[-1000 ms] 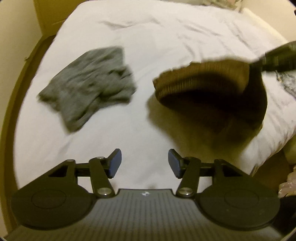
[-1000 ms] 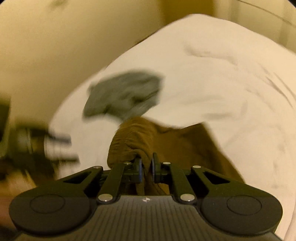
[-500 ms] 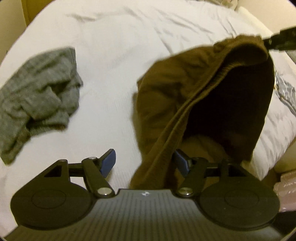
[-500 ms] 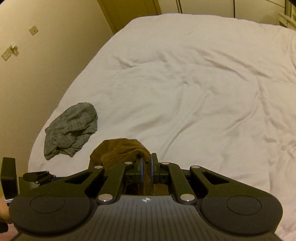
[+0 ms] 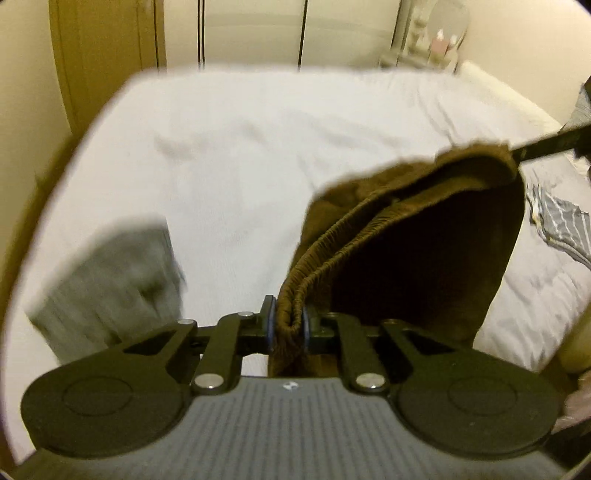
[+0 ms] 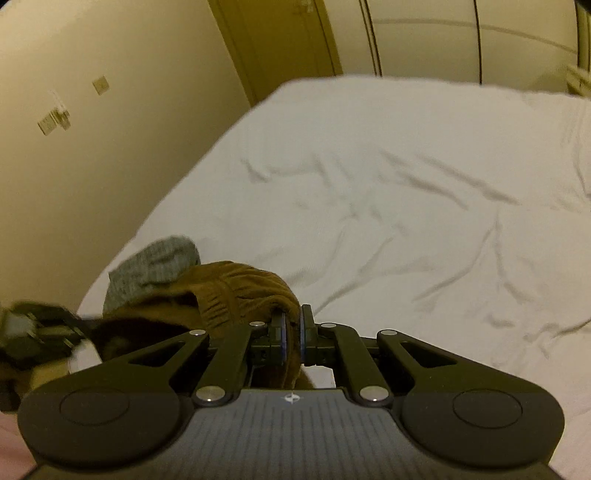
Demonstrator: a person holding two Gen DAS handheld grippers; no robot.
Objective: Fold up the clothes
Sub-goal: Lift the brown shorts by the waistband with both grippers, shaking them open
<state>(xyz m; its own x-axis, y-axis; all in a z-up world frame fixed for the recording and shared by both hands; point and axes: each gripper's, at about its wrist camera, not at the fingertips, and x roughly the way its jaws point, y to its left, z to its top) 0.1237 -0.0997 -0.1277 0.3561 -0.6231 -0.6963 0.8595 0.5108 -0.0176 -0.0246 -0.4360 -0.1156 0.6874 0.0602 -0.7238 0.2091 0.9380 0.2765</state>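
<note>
A brown garment [image 5: 424, 251] with a gathered elastic waistband hangs in the air above the white bed [image 5: 240, 155]. My left gripper [image 5: 289, 325] is shut on one end of that waistband. The other end is pinched by my right gripper [image 5: 517, 153], which reaches in from the upper right. In the right wrist view the right gripper [image 6: 291, 334] is shut on the brown garment [image 6: 236, 291], and the left gripper [image 6: 40, 328] shows blurred at the left edge. A crumpled grey garment [image 5: 118, 280] lies on the bed's near left part, also visible as grey garment [image 6: 155, 262].
A grey striped cloth [image 5: 565, 229] lies at the bed's right edge. A wooden door [image 5: 107, 55] and white wardrobe doors [image 5: 295, 33] stand beyond the bed. A beige wall [image 6: 92, 147] runs along the bed's left side. The wrinkled white sheet [image 6: 424, 206] stretches ahead.
My left gripper has shut on the brown garment's waistband, having been open around it half a second ago. Both views have tilted upward, and the garment now spans between the two grippers.
</note>
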